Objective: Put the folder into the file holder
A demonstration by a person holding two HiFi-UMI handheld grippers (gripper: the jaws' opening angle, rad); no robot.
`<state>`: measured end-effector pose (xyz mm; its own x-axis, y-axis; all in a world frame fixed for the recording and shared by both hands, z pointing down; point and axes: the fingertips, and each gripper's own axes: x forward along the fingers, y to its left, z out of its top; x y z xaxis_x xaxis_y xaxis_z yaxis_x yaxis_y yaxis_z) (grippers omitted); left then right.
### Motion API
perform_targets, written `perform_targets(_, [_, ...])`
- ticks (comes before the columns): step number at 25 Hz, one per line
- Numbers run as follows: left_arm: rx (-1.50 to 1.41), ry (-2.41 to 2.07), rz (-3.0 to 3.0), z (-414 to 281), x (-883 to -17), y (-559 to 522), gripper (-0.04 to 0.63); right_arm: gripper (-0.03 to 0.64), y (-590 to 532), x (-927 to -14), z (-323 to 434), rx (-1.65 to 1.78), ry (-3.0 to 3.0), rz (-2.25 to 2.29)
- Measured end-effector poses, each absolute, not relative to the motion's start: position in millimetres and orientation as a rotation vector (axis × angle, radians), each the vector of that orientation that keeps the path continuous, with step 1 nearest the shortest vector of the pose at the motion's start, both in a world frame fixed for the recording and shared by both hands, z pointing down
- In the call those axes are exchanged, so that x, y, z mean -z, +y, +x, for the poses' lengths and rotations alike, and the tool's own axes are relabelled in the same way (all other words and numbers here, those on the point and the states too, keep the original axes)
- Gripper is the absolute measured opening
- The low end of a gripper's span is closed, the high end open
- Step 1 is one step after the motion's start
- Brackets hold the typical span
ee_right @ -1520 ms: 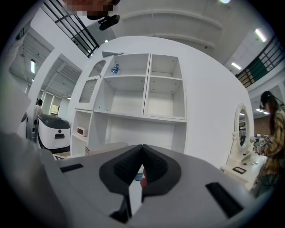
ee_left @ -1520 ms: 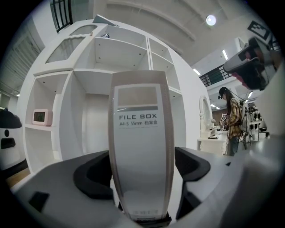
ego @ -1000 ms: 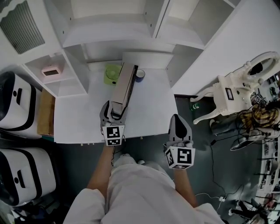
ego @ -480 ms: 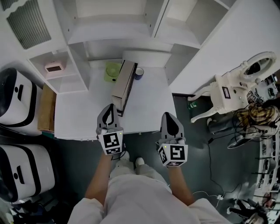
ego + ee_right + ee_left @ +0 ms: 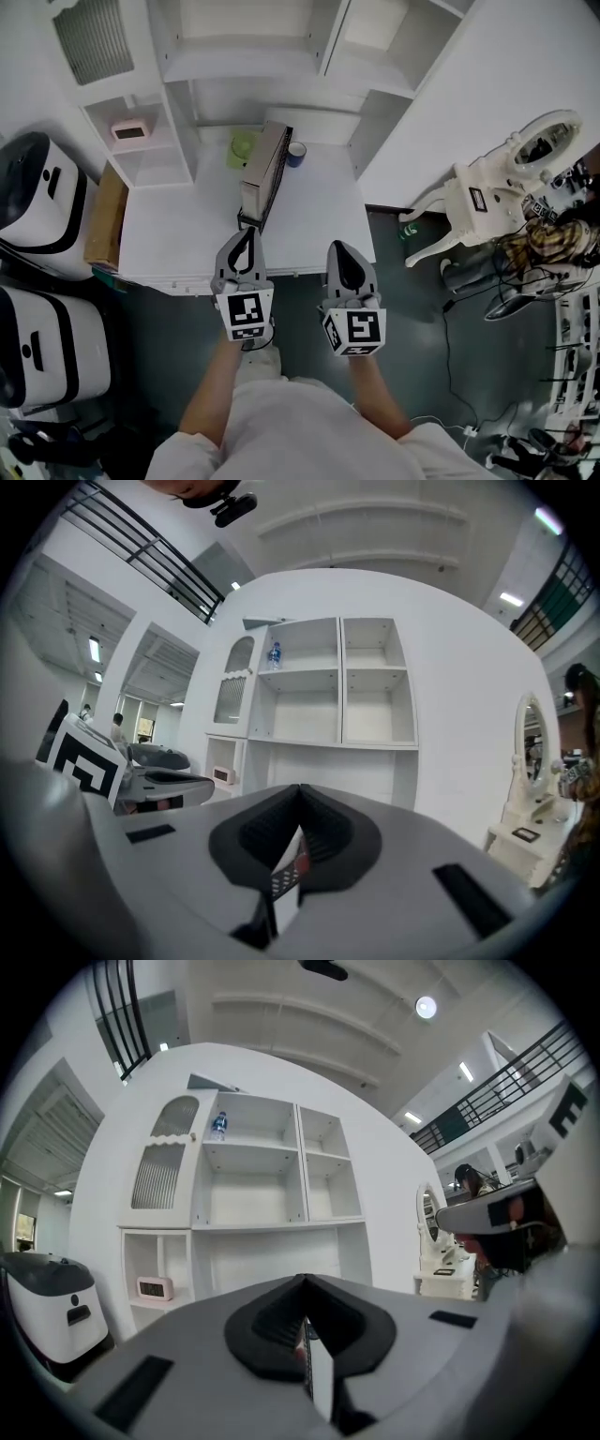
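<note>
Grey flat folder (image 5: 259, 176) is stood in the black mesh file holder (image 5: 281, 161) toward the white worktop's (image 5: 323, 216) back edge, with the left gripper (image 5: 246, 234) and right gripper (image 5: 345, 251) pressed together, empty, at its front edge.

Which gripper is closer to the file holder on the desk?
The left gripper: its tip almost reaches the file holder; the right gripper is off to the side.

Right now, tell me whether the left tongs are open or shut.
Shut and empty: the left tongs show both jaws meeting in the left gripper view, nothing between them.
</note>
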<state>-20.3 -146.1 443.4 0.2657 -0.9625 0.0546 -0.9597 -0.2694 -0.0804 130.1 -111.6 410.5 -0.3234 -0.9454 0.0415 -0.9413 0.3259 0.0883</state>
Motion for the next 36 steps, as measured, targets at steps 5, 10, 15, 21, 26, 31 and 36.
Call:
perform_targets(5, [0.129, 1.893, -2.445, -13, -421, -74, -0.009, -0.012, -48, -399, 138, 0.082, -2.536, 1.765])
perform_targets(10, [0.141, 1.921, -2.431, -2, -408, 0, -0.009, -0.012, 19, -397, 149, 0.037, -2.560, 1.729])
perform_targets(15, [0.133, 1.918, -2.449, -1, -398, 52, -0.009, -0.009, 64, -395, 141, 0.042, -2.577, 1.704])
perform_targets(21, [0.107, 1.914, -2.478, -20, -396, 61, -0.009, -0.008, 70, -374, 124, 0.091, -2.566, 1.750])
perform_targets(26, [0.069, 1.911, -2.491, -48, -386, 51, -0.009, -0.008, 64, -355, 97, 0.156, -2.592, 1.742])
perform_targets(31, [0.023, 1.920, -2.504, -70, -378, 47, -0.008, -0.008, 62, -349, 77, 0.191, -2.603, 1.721])
perform_targets(36, [0.005, 1.922, -2.519, -80, -377, 46, -0.008, -0.008, 60, -351, 68, 0.163, -2.613, 1.708])
